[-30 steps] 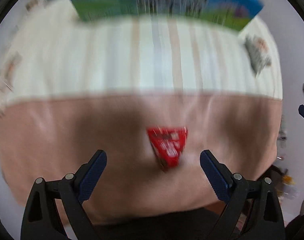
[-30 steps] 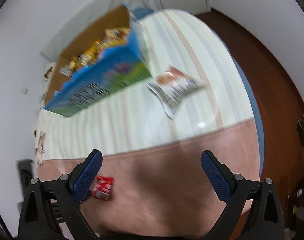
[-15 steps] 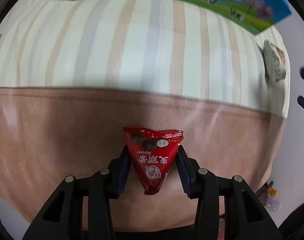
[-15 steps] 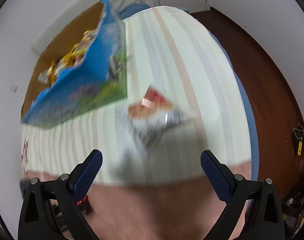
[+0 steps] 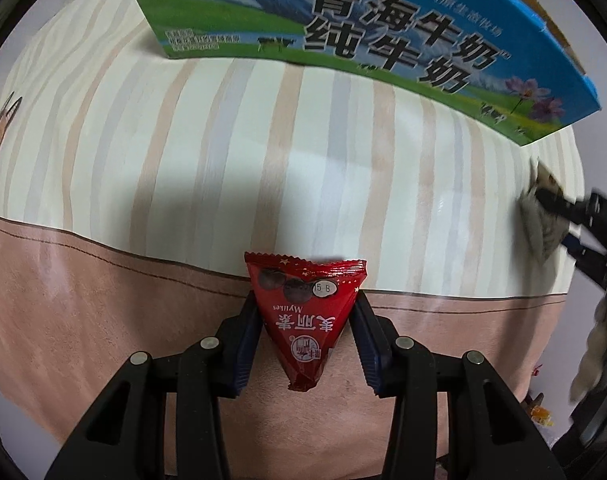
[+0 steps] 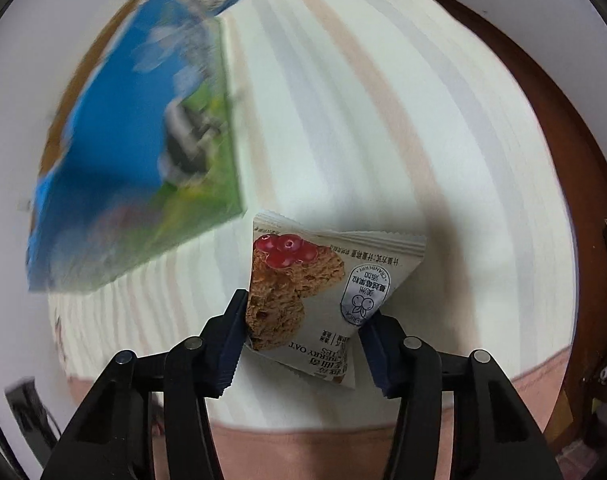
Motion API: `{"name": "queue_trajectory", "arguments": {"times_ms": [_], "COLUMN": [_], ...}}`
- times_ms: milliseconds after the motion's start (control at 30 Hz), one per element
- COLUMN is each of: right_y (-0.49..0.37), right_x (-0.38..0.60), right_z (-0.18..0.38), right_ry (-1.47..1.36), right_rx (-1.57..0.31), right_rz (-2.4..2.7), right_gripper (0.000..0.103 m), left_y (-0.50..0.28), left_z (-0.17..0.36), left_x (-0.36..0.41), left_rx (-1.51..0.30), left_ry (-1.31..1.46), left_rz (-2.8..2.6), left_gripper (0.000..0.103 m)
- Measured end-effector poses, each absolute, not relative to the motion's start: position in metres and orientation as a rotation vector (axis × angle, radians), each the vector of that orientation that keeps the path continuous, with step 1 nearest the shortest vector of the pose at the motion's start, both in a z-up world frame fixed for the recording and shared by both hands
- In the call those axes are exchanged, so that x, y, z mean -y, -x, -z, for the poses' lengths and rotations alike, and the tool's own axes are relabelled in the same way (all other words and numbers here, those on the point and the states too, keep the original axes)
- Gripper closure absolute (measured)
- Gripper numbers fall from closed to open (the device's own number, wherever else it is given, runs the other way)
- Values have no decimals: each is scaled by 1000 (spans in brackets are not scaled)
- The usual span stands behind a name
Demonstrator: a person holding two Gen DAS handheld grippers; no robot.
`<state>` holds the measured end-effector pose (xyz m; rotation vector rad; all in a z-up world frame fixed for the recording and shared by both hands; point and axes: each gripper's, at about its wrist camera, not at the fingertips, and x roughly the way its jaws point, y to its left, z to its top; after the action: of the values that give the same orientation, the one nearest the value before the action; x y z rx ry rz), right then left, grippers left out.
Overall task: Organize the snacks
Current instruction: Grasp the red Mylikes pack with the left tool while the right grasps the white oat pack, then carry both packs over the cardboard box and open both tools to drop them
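Note:
My left gripper (image 5: 303, 340) is shut on a red triangular chocolate snack packet (image 5: 304, 312) and holds it above the pink part of the bed cover. My right gripper (image 6: 303, 340) is shut on a white cranberry oat cookie packet (image 6: 323, 300) over the striped sheet. The right gripper with its packet also shows at the right edge of the left wrist view (image 5: 571, 216). A blue and green milk carton box (image 5: 383, 36) stands on the bed ahead of both grippers; it appears blurred in the right wrist view (image 6: 139, 160).
The bed has a cream striped sheet (image 5: 263, 140) with a pink band (image 5: 83, 300) at the near edge. A dark wooden floor (image 6: 575, 128) lies to the right of the bed. Small items lie on the floor at right (image 5: 541, 416).
My left gripper closed on the red packet and lifted it toward the box. My right gripper moved to the cookie packet and closed on it.

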<state>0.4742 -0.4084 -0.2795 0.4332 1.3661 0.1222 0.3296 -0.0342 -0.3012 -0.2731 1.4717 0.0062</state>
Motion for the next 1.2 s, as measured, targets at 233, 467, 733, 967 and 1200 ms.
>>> {"name": "queue_trajectory", "arguments": {"times_ms": [233, 467, 733, 967, 1200], "right_y": [-423, -399, -440, -520, -587], "right_x": [382, 352, 346, 323, 294], "right_z": [259, 208, 135, 99, 120], "right_ry": [-429, -452, -410, -321, -246], "right_rx": [-1362, -1302, -1178, -1127, -1180], "right_rz": [-257, -385, -451, -421, -373], "right_gripper": [51, 53, 53, 53, 53], "left_y": [-340, -350, -390, -460, -529], "left_z": [262, 200, 131, 121, 152], "left_x": [34, 29, 36, 19, 1], "left_rx": [-1429, -1326, -1204, -1188, -1252], "left_ry": [319, 350, 330, 285, 224], "left_rz": [52, 125, 202, 173, 108], "left_gripper": [62, 62, 62, 62, 62]}}
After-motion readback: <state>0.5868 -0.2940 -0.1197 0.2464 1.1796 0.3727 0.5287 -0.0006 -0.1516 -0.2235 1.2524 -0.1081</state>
